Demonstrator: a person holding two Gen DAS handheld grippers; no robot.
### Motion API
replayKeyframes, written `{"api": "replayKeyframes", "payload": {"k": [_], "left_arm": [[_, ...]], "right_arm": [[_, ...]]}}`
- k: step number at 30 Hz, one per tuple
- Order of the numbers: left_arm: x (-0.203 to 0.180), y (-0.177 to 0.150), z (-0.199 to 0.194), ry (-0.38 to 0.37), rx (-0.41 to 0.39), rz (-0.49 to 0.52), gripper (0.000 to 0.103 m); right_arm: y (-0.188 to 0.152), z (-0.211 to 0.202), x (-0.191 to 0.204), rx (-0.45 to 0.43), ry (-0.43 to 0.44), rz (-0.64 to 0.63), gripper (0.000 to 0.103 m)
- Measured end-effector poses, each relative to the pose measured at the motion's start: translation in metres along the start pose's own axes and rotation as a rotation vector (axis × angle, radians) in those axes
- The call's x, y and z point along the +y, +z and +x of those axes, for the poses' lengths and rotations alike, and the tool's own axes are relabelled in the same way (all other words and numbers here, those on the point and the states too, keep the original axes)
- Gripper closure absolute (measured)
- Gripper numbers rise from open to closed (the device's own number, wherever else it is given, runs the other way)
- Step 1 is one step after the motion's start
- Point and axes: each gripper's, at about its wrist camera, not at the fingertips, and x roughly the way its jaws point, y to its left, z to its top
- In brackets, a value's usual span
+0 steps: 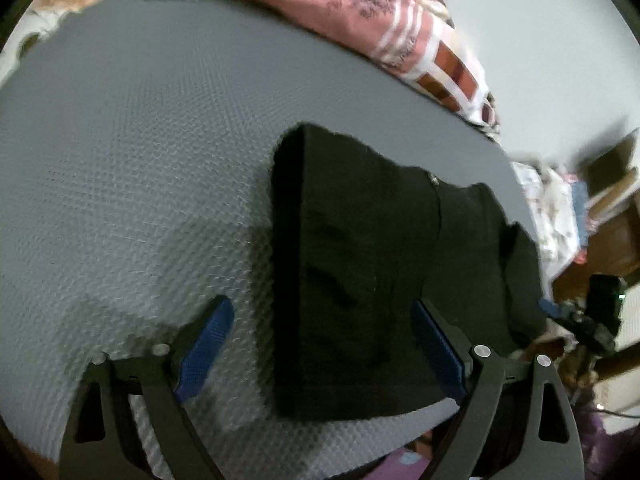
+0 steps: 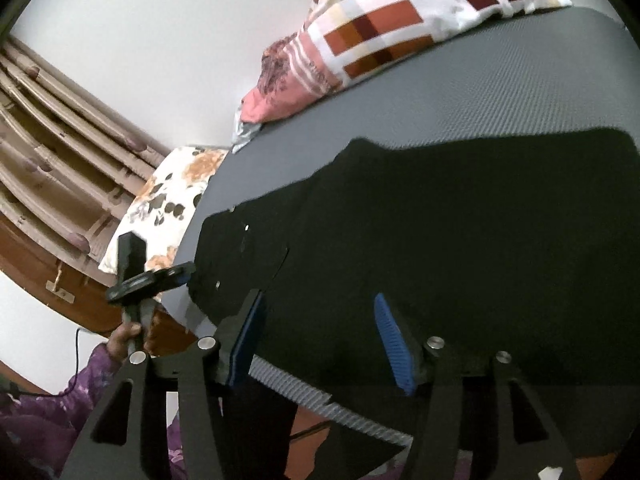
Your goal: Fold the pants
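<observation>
Black pants (image 1: 360, 272) lie folded flat on a grey textured mat (image 1: 140, 140). In the left wrist view my left gripper (image 1: 322, 320) is open, its blue-padded fingers (image 1: 208, 344) spread just above the pants' near left edge, holding nothing. In the right wrist view the pants (image 2: 460, 220) spread across the mat (image 2: 500, 92), waistband end with small rivets toward the left. My right gripper (image 2: 320, 312) is open above the pants' near edge, empty. The left gripper (image 2: 176, 274) shows at the left of that view, beside the waistband corner.
A pink and checked pillow pile (image 1: 380, 16) lies at the mat's far edge, also in the right wrist view (image 2: 380, 28). A floral cushion (image 2: 168, 200) sits beyond the mat's left end. A wooden headboard (image 2: 48, 168) stands further left. White wall behind.
</observation>
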Motion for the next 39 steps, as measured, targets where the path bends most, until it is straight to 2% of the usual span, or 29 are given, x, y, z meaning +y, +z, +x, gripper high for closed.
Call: {"api": "replayKeyframes", "payload": {"k": [2, 5, 7, 9, 10, 14, 16, 18, 20, 21, 25, 28, 30, 32, 34, 36, 39], "left_arm": [[-0.005, 0.003, 0.008, -0.071, 0.055, 0.03, 0.015], [-0.018, 0.004, 0.014, -0.008, 0.082, 0.115, 0.018], [-0.018, 0.005, 0.015, -0.014, 0.1, 0.117, 0.018], [-0.016, 0.008, 0.015, -0.038, 0.124, 0.112, 0.03], [-0.016, 0.01, 0.017, -0.045, 0.142, 0.115, 0.041], [-0.007, 0.015, 0.016, -0.091, 0.191, 0.089, 0.042], [-0.002, 0.019, 0.018, -0.162, 0.264, 0.046, 0.042], [-0.003, 0.021, 0.02, -0.186, 0.317, 0.067, 0.042], [0.0, 0.023, 0.027, -0.26, 0.428, 0.041, 0.04], [0.004, 0.024, 0.028, -0.275, 0.455, 0.026, 0.039], [0.006, 0.025, 0.026, -0.266, 0.533, 0.043, 0.039], [0.002, 0.023, 0.029, -0.3, 0.581, 0.043, 0.031], [0.007, 0.022, 0.031, -0.35, 0.581, -0.002, 0.019], [0.011, 0.023, 0.035, -0.429, 0.576, -0.069, 0.001], [0.009, 0.023, 0.039, -0.477, 0.555, -0.095, 0.001], [0.008, 0.025, 0.04, -0.527, 0.494, -0.122, 0.001], [0.0, 0.024, 0.035, -0.527, 0.393, -0.102, 0.001]], "right_arm": [[-0.001, 0.004, 0.003, 0.009, 0.002, 0.004, 0.045], [-0.001, 0.011, 0.003, 0.022, 0.01, 0.031, 0.04], [-0.001, 0.014, 0.002, 0.023, 0.035, 0.061, 0.039], [0.001, 0.017, 0.0, 0.023, 0.058, 0.091, 0.039], [0.0, 0.018, -0.001, 0.022, 0.068, 0.104, 0.038], [0.0, 0.023, 0.002, 0.032, 0.072, 0.118, 0.036], [-0.001, 0.024, 0.004, 0.039, 0.071, 0.121, 0.034], [-0.001, 0.026, 0.004, 0.044, 0.07, 0.126, 0.032], [-0.001, 0.027, 0.004, 0.045, 0.068, 0.133, 0.029], [-0.002, 0.028, 0.003, 0.048, 0.067, 0.143, 0.028], [-0.002, 0.028, 0.002, 0.057, 0.073, 0.163, 0.028], [0.0, 0.027, 0.005, 0.057, 0.064, 0.15, 0.026], [0.002, 0.029, 0.004, 0.057, 0.072, 0.16, 0.025], [0.003, 0.032, 0.005, 0.058, 0.086, 0.169, 0.025], [0.003, 0.036, 0.007, 0.066, 0.089, 0.172, 0.025], [0.002, 0.04, 0.01, 0.078, 0.093, 0.164, 0.025], [-0.001, 0.045, 0.014, 0.093, 0.087, 0.152, 0.024]]}}
